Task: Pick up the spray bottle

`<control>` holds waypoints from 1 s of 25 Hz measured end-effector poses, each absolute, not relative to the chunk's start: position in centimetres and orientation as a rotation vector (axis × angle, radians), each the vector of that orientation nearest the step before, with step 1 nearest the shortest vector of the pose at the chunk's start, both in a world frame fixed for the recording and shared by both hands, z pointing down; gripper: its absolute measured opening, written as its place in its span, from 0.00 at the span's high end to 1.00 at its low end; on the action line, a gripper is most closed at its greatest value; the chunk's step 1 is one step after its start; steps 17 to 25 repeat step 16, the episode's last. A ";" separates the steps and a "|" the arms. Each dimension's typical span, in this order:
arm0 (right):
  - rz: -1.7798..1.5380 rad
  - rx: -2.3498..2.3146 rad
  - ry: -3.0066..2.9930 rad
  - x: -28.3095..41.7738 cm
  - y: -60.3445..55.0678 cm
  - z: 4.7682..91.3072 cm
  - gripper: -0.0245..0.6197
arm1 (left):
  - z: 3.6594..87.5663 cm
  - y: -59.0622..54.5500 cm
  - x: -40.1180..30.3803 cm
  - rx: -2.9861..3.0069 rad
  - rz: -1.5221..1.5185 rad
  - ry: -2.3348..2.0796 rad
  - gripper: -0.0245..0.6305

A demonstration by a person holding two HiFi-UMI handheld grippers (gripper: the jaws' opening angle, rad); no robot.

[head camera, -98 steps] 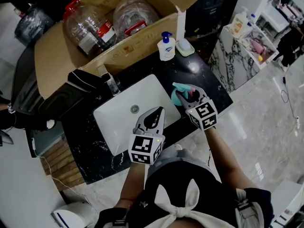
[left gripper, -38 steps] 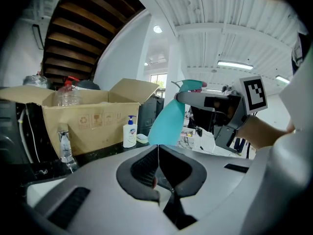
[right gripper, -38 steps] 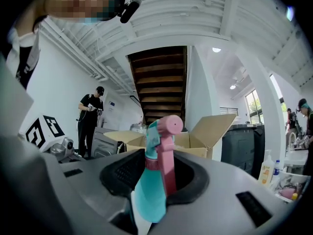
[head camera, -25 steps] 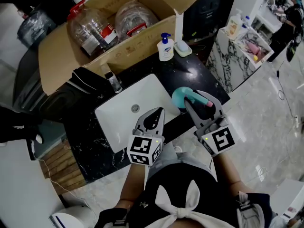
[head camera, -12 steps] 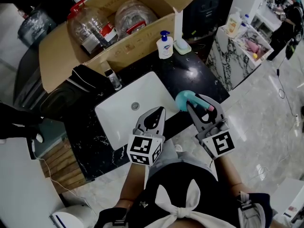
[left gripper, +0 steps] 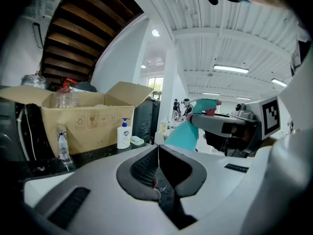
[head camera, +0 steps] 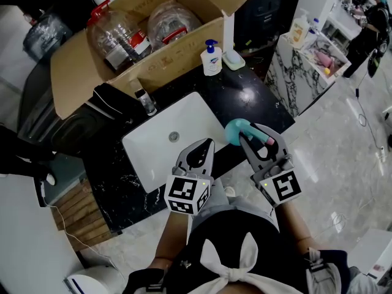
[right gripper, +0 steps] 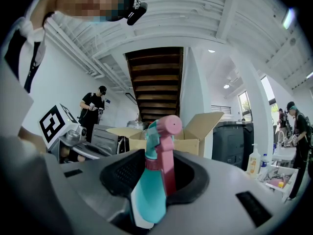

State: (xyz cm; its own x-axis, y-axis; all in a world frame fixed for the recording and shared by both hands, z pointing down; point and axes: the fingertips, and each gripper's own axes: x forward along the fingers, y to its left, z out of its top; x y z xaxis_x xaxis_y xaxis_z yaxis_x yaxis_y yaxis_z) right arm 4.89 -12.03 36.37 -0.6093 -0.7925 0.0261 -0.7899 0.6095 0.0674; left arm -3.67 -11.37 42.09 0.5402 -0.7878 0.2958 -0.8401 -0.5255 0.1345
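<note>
The spray bottle (head camera: 234,131) has a teal body and a pink trigger head. My right gripper (head camera: 257,135) is shut on it at the neck and holds it over the front edge of the black counter (head camera: 248,97), right of the sink. In the right gripper view the spray bottle (right gripper: 149,192) stands upright between the pads, its pink head above them. My left gripper (head camera: 200,148) hovers over the sink's front rim, shut with nothing in it. The left gripper view shows its pads (left gripper: 146,168) touching, and the spray bottle (left gripper: 182,134) beyond them to the right.
A white sink (head camera: 147,152) with a faucet (head camera: 143,103) is set in the counter. Behind it stands an open cardboard box (head camera: 73,72) of plastic jugs. A soap pump bottle (head camera: 210,59) and a soap dish (head camera: 234,59) sit at the back right. A marble stand (head camera: 294,72) is at the right.
Since the earliest frame my right gripper has drawn back toward the person with the spray bottle in it. Over the last second it only drifted slightly. The left gripper stayed put.
</note>
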 end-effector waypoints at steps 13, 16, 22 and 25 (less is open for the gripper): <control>-0.058 1.380 -2.750 5.1 -11.7 37.1 0.75 | 42.3 -10.9 -3.6 2.524 0.299 -1.346 0.92; -0.051 1.382 -2.744 5.1 -11.6 37.2 0.75 | 42.3 -10.9 -3.7 2.522 0.302 -1.344 0.92; -0.051 1.382 -2.744 5.1 -11.6 37.2 0.75 | 42.3 -10.9 -3.7 2.522 0.302 -1.344 0.92; -0.051 1.382 -2.744 5.1 -11.6 37.2 0.75 | 42.3 -10.9 -3.7 2.522 0.302 -1.344 0.92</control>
